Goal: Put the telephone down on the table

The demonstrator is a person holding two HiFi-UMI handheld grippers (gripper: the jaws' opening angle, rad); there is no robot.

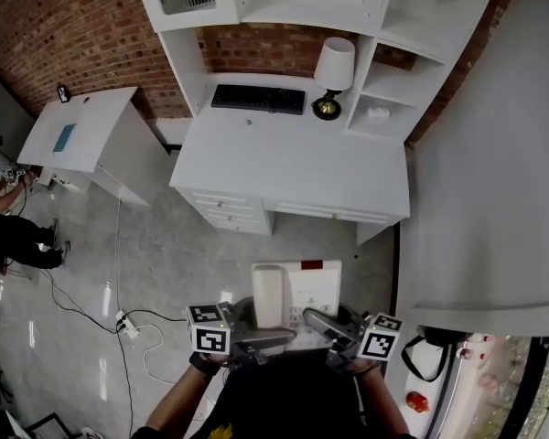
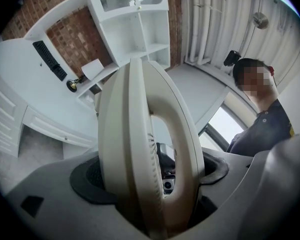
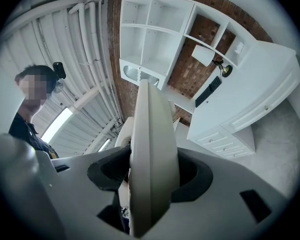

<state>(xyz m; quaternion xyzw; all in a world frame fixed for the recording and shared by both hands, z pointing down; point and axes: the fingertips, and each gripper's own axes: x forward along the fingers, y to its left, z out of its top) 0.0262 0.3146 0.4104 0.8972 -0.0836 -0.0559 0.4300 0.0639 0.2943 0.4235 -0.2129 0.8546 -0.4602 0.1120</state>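
Observation:
A cream telephone (image 1: pixel 302 291) with its handset (image 1: pixel 267 295) on the left side is held level in front of my body, over the floor and short of the white desk (image 1: pixel 293 167). My left gripper (image 1: pixel 263 339) is shut on its near left edge, and my right gripper (image 1: pixel 322 326) is shut on its near right edge. In the left gripper view the telephone (image 2: pixel 135 149) stands edge-on between the jaws, handset arched on the right. The right gripper view shows the telephone (image 3: pixel 150 159) as a thin upright slab clamped between the pads.
On the desk lie a black keyboard (image 1: pixel 257 99) and a lamp (image 1: pixel 333 76) under white shelves. A small white table (image 1: pixel 73 131) stands at the left. Cables and a power strip (image 1: pixel 128 323) lie on the grey floor. A person (image 1: pixel 5 218) sits at the far left.

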